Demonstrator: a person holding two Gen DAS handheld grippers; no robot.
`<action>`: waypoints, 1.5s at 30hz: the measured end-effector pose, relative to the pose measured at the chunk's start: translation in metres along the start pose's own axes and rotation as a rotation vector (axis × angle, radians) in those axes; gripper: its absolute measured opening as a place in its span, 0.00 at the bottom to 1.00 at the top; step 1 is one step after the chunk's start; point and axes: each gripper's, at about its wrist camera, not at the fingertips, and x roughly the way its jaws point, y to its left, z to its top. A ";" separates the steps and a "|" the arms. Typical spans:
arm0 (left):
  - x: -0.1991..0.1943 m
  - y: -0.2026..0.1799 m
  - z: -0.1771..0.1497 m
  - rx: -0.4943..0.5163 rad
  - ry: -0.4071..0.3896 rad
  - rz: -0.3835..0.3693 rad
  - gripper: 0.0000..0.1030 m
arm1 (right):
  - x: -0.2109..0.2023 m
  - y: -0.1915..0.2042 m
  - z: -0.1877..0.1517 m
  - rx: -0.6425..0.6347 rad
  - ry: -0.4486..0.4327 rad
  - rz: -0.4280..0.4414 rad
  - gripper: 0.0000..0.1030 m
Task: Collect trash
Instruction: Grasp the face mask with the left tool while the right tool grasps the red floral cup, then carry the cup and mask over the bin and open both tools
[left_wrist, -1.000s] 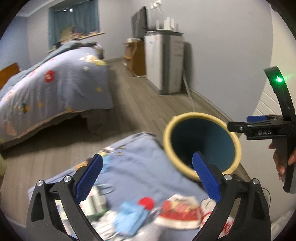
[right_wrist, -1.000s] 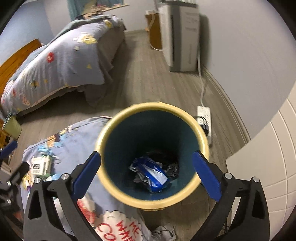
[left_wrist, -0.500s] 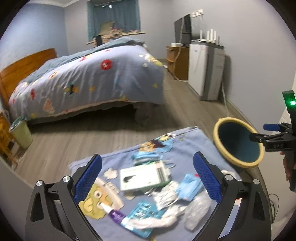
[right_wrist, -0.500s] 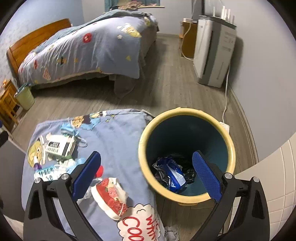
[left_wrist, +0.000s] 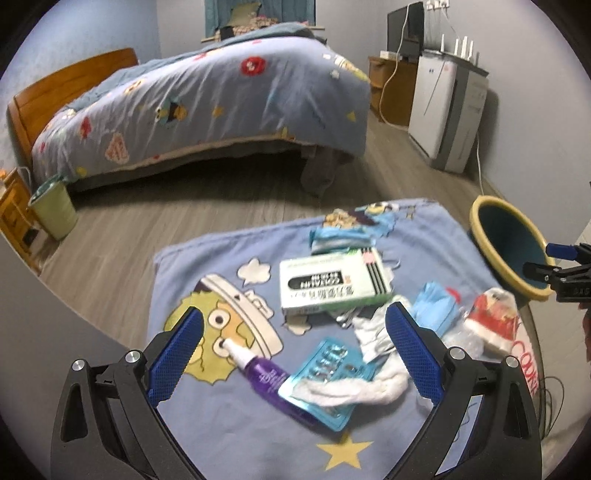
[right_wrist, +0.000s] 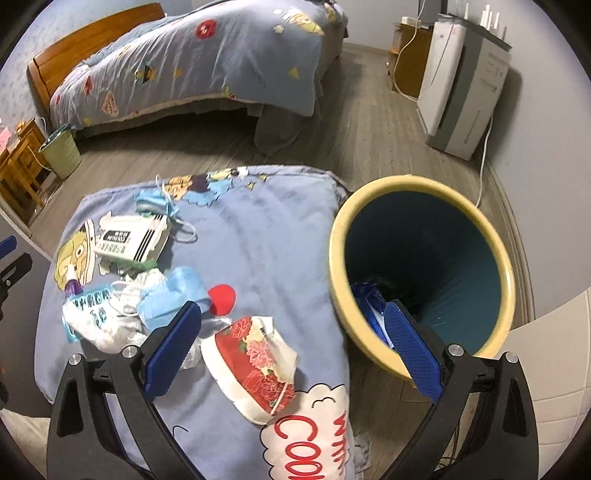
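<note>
Trash lies on a blue cartoon blanket (left_wrist: 229, 413) (right_wrist: 266, 236): a white-green box (left_wrist: 332, 286) (right_wrist: 129, 240), a purple tube (left_wrist: 258, 369), a teal blister pack (left_wrist: 325, 376), white tissue (left_wrist: 354, 387), a blue mask (left_wrist: 436, 314) (right_wrist: 173, 295), a red cap (right_wrist: 221, 299) and a red floral wrapper (left_wrist: 493, 321) (right_wrist: 255, 365). My left gripper (left_wrist: 295, 356) hovers open above the tube and blister pack. My right gripper (right_wrist: 291, 349) hovers open over the floral wrapper, beside the yellow-rimmed teal bin (left_wrist: 506, 247) (right_wrist: 421, 273), which holds a blue wrapper (right_wrist: 369, 306).
A bed (left_wrist: 207, 99) with a blue quilt fills the back. A white appliance (left_wrist: 447, 110) and a wooden cabinet (left_wrist: 391, 88) stand along the right wall. A green pail (left_wrist: 53, 210) sits on the floor at left. Wood floor separates the bed from the blanket.
My left gripper has swung left and back from the bin to over the trash pile. My right gripper has pulled back from above the bin to over the floral wrapper.
</note>
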 end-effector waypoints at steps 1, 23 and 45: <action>0.002 0.000 -0.001 -0.008 0.006 -0.008 0.95 | 0.002 0.001 -0.001 0.001 0.007 0.004 0.95; 0.098 -0.092 -0.024 0.275 0.227 -0.185 0.44 | 0.049 0.016 -0.019 -0.158 0.162 0.118 0.68; 0.072 -0.103 -0.003 0.293 0.116 -0.222 0.03 | 0.034 0.012 -0.009 -0.153 0.134 0.101 0.15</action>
